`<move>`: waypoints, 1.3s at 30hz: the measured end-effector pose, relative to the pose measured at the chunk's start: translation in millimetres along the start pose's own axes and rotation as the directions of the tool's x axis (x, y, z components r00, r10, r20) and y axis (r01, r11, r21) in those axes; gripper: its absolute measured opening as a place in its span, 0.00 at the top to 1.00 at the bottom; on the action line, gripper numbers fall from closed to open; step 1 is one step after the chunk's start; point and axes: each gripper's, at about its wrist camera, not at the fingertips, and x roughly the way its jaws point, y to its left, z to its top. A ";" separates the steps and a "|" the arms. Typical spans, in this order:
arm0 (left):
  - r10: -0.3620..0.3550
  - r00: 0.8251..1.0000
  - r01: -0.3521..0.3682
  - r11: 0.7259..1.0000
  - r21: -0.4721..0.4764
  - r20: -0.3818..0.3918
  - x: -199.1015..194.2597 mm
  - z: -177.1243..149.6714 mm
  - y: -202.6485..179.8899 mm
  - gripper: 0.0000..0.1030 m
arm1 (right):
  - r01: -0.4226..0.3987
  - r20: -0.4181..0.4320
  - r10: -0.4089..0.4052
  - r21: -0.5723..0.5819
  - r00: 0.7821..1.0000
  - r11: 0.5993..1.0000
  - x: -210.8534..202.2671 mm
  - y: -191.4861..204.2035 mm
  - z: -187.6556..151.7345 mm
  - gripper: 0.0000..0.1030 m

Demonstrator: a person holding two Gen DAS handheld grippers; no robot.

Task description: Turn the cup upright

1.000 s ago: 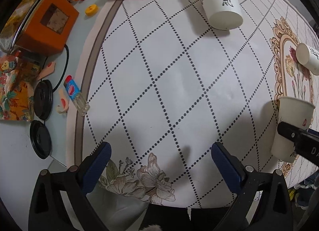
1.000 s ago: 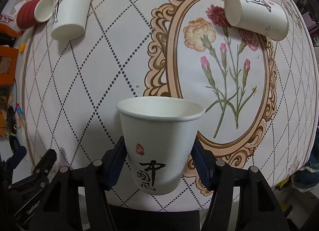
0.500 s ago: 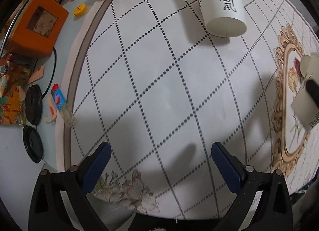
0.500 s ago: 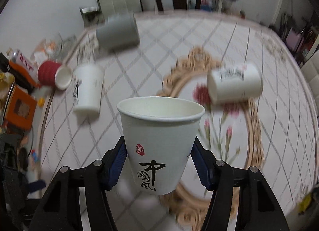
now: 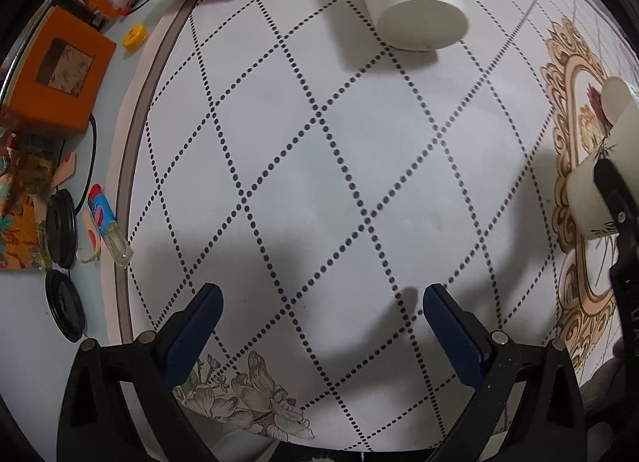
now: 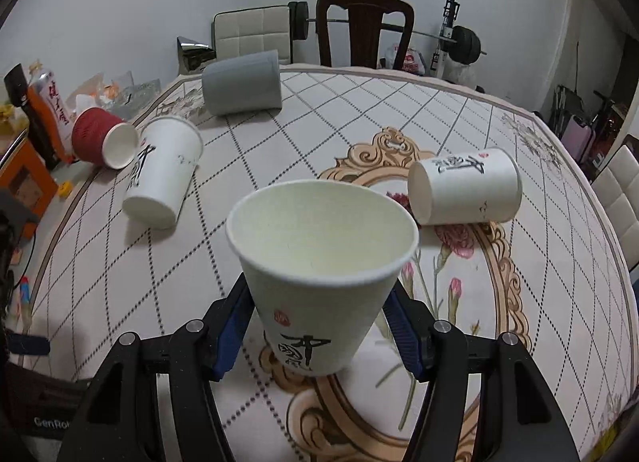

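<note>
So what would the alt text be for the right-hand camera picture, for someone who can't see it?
A white paper cup, mouth up, sits clamped between the blue pads of the right gripper over a floral tablecloth. Behind it four cups lie on their sides: two white, one red, one grey.

A round table [image 6: 531,130] carries everything, spread with a white cloth [image 5: 319,182] of dotted diamonds and a gold-framed flower panel [image 6: 471,262]. In the right wrist view, at 10 o'clock a red cup [image 6: 94,134] lies on its side at the cloth's edge, a white cup [image 6: 163,172] on its side beside it. At 11 o'clock lies a grey cup [image 6: 241,82]. At 2 o'clock a second white cup [image 6: 465,186] lies on the panel. On the bare rim at 9 o'clock, in the left wrist view, sit an orange box [image 5: 56,70], a yellow cap [image 5: 134,36], two black lids [image 5: 62,238] and a small bottle [image 5: 108,230].
</note>
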 end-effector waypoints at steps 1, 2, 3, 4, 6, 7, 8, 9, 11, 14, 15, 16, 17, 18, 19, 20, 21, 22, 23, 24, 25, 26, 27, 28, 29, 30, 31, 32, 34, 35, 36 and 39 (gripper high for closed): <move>0.001 1.000 -0.001 1.000 0.005 0.005 -2.7 -0.8 -3.1 0.01 | -0.002 -0.010 0.002 -0.002 1.000 1.000 -0.7 -0.8 -1.9 0.34; 0.001 1.000 -0.001 1.000 0.011 0.011 -6.8 0.0 -3.0 0.01 | -0.004 -0.022 0.004 -0.002 1.000 1.000 -2.5 -2.0 -3.7 0.33; 0.002 1.000 -0.002 1.000 0.016 0.018 -9.2 -2.0 -3.9 0.01 | 0.001 -0.026 -0.001 -0.004 1.000 1.000 -4.5 -3.3 -4.9 0.28; 0.003 1.000 -0.003 1.000 0.021 0.024 -11.8 -3.9 -5.4 0.01 | 0.002 -0.028 -0.003 -0.004 1.000 1.000 -6.7 -4.1 -6.4 0.23; 0.003 0.999 -0.004 0.999 0.034 0.041 -18.2 -7.4 -8.6 0.01 | 0.005 -0.037 -0.005 0.002 0.999 1.000 -12.4 -6.8 -8.5 0.21; 0.002 0.999 -0.004 0.999 0.041 0.049 -25.1 -8.9 -6.4 0.01 | 0.007 -0.042 -0.006 0.007 0.999 1.000 -16.1 -8.6 -9.3 0.21; 0.001 0.998 -0.003 0.999 0.046 0.055 -33.5 -9.5 -0.2 0.01 | 0.012 -0.045 -0.011 0.009 0.999 1.000 -19.5 -9.9 -10.0 0.19; -0.002 0.998 -0.002 0.999 0.053 0.065 -41.7 -11.6 4.4 0.01 | 0.019 -0.048 -0.018 0.012 0.999 1.000 -24.6 -11.7 -10.4 0.18; -0.005 0.996 -0.001 0.998 0.064 0.087 -56.2 -20.0 3.7 0.01 | 0.022 -0.053 -0.021 0.024 0.998 0.999 -34.4 -15.6 -11.4 0.16; -0.014 0.993 0.005 0.997 0.073 0.118 -75.5 -30.5 6.2 0.01 | 0.052 -0.068 -0.050 0.030 0.996 0.998 -54.5 -20.6 -12.7 0.11; -0.017 0.992 0.008 0.997 0.074 0.127 -82.0 -34.6 5.3 0.01 | 0.068 -0.069 -0.066 0.031 0.995 0.997 -63.8 -22.4 -12.8 0.11; -0.023 0.990 0.013 0.997 0.072 0.140 -92.1 -40.6 3.8 0.01 | 0.080 -0.065 -0.078 0.034 0.995 0.996 -73.3 -24.2 -13.0 0.11; -0.028 0.988 0.017 0.997 0.072 0.152 -101.4 -46.2 0.3 0.01 | 0.090 -0.063 -0.088 0.037 0.994 0.995 -82.4 -26.2 -12.8 0.11; -0.035 0.985 0.023 0.997 0.073 0.168 -111.3 -50.8 0.7 0.01 | 0.103 -0.061 -0.100 0.044 0.993 0.994 -94.0 -29.1 -12.3 0.11; -0.039 0.982 0.026 0.997 0.075 0.184 -121.3 -55.5 -1.2 0.01 | 0.109 -0.059 -0.105 0.052 0.993 0.993 -102.1 -31.2 -10.9 0.10; -0.043 0.979 0.028 0.997 0.076 0.199 -130.2 -60.3 -1.4 0.01 | 0.116 -0.056 -0.113 0.065 0.992 0.991 -114.0 -34.8 -10.0 0.09; -0.049 0.975 0.033 0.996 0.078 0.218 -140.6 -61.8 -4.3 0.01 | 0.128 -0.053 -0.125 0.076 0.991 0.989 -127.5 -37.9 -9.0 0.04; -0.052 0.971 0.033 0.996 0.080 0.234 -148.9 -65.3 -2.7 0.01 | 0.136 -0.049 -0.132 0.082 0.990 0.987 -136.6 -40.4 -8.1 0.01; -0.051 0.966 0.031 0.996 0.081 0.253 -155.6 -66.3 -1.9 0.01 | 0.147 -0.045 -0.144 0.086 0.989 0.985 -149.8 -42.8 -6.2 0.01; -0.052 0.963 0.032 0.996 0.082 0.265 -161.8 -67.9 -2.3 0.01 | 0.154 -0.046 -0.151 0.089 0.988 0.984 -163.5 -45.0 -4.2 0.01; -0.057 0.958 0.036 0.996 0.082 0.280 -171.6 -71.8 -1.6 0.01 | 0.153 -0.046 -0.149 0.092 0.988 0.984 -172.4 -45.8 -2.0 0.00; -0.061 0.953 0.038 0.996 0.083 0.295 -179.7 -74.7 0.1 0.01 | 0.150 -0.044 -0.147 0.095 0.988 0.984 -185.4 -47.4 0.7 0.00; -0.062 0.947 0.037 0.996 0.083 0.316 -193.1 -80.5 -0.6 0.01 | 0.149 -0.042 -0.146 0.096 0.988 0.984 -199.3 -48.7 3.1 0.00; -0.063 0.941 0.037 0.996 0.085 0.332 -202.5 -83.8 -0.7 0.01 | 0.143 -0.035 -0.140 0.096 0.989 0.985 -212.1 -49.5 5.7 0.00; -0.066 0.933 0.038 0.996 0.086 0.354 -216.2 -89.9 -1.3 0.01 | 0.140 -0.028 -0.138 0.096 0.990 0.985 -223.1 -50.3 7.9 0.00; -0.067 0.927 0.039 0.996 0.083 0.370 -226.3 -94.4 -1.9 0.01 | 0.144 -0.021 -0.142 0.093 0.990 0.985 -237.2 -51.2 10.3 0.00; -0.068 0.922 0.041 0.996 0.079 0.381 -232.0 -96.9 -1.2 0.01 | 0.142 -0.011 -0.141 0.095 0.990 0.985 -245.6 -52.0 12.6 0.00; -0.071 0.916 0.044 0.996 0.078 0.395 -242.1 -102.2 -1.7 0.01 | 0.134 -0.005 -0.134 0.097 0.991 0.986 -258.3 -53.4 14.9 0.00; -0.075 0.906 0.047 0.996 0.078 0.417 -259.6 -112.7 -2.6 0.01 | 0.123 0.010 -0.124 0.100 0.992 0.987 -278.9 -55.5 17.9 0.00; -0.071 0.901 0.043 0.996 0.075 0.428 -267.6 -117.8 -3.5 0.01 | 0.122 0.015 -0.124 0.096 0.992 0.988 -290.6 -56.9 19.5 0.00; -0.064 0.896 0.036 0.997 0.071 0.440 -276.4 -123.9 -4.7 0.01 | 0.123 0.019 -0.125 0.094 0.992 0.988 -300.6 -58.3 20.1 0.00; -0.059 0.883 0.033 0.997 0.063 0.466 -297.3 -140.0 -5.5 0.01 | 0.114 0.034 -0.117 0.095 0.992 0.989 -333.0 -63.7 21.1 0.00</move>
